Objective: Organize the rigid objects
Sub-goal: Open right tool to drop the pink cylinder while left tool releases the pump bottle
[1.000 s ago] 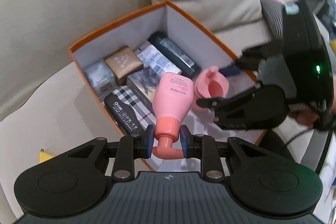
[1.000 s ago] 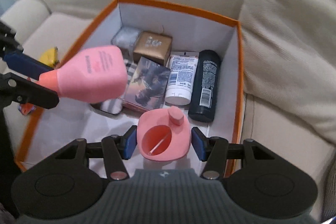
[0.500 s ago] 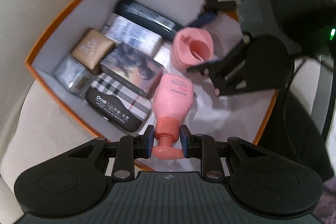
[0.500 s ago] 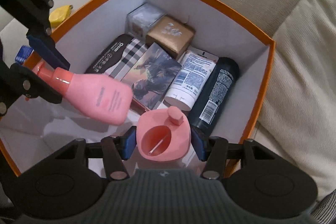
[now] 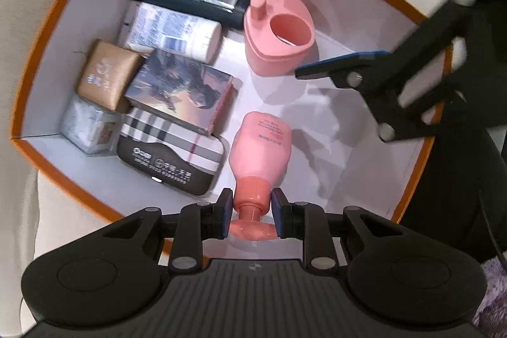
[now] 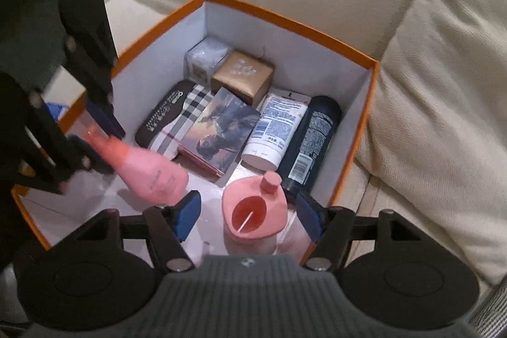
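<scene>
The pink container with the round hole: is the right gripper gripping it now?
No, the right gripper has open jaws beside the pink container.

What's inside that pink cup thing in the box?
The pink cup holds one thin pale stick, leaning across its round opening. Otherwise it looks empty, though its rim hides part of the bottom.
</scene>
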{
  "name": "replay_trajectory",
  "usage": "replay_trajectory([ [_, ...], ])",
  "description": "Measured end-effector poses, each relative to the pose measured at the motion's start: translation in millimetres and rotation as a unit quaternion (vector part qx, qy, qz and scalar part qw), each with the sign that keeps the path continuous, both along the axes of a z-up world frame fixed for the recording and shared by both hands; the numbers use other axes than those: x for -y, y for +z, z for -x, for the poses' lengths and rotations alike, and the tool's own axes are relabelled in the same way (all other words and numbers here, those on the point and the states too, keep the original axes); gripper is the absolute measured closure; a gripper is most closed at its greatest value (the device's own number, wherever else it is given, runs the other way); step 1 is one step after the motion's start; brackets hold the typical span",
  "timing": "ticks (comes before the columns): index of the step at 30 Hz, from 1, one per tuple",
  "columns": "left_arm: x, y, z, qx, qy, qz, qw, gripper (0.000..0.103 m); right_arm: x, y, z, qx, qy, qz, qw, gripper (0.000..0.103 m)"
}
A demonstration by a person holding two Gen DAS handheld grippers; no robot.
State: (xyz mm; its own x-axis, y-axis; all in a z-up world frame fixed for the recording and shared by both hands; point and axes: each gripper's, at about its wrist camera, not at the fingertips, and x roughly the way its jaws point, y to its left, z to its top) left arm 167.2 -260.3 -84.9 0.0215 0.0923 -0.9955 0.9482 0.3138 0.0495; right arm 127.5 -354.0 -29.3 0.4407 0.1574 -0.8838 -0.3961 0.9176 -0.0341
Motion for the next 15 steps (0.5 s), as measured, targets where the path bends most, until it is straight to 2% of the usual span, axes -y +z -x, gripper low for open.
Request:
replay_trajectory([
  [5, 16.8, -3.7, -1.9, -0.003, 0.013, -0.024, 0.9996, 0.073, 1.0, 2.3, 11.3, 0.008, -0.012, -0.009, 1.0, 0.035],
  [7, 22.3, 2.3, -3.8, 0.01, 0.021, -0.014, 0.9996, 0.072, 1.8, 1.4, 11.9, 0.01, -0.014, -0.011, 1.0, 0.035],
  [8, 24.2, 4.9, -4.7, 0.016, 0.026, -0.011, 0.9995, 0.068, 2.6, 1.1, 12.9, 0.01, -0.016, -0.014, 1.0, 0.035],
  [15, 27.4, 16.0, -14.7, 0.003, 0.067, 0.026, 0.9974, 0.061, 1.8, 2.8, 14.8, 0.013, -0.027, -0.019, 0.999, 0.035],
])
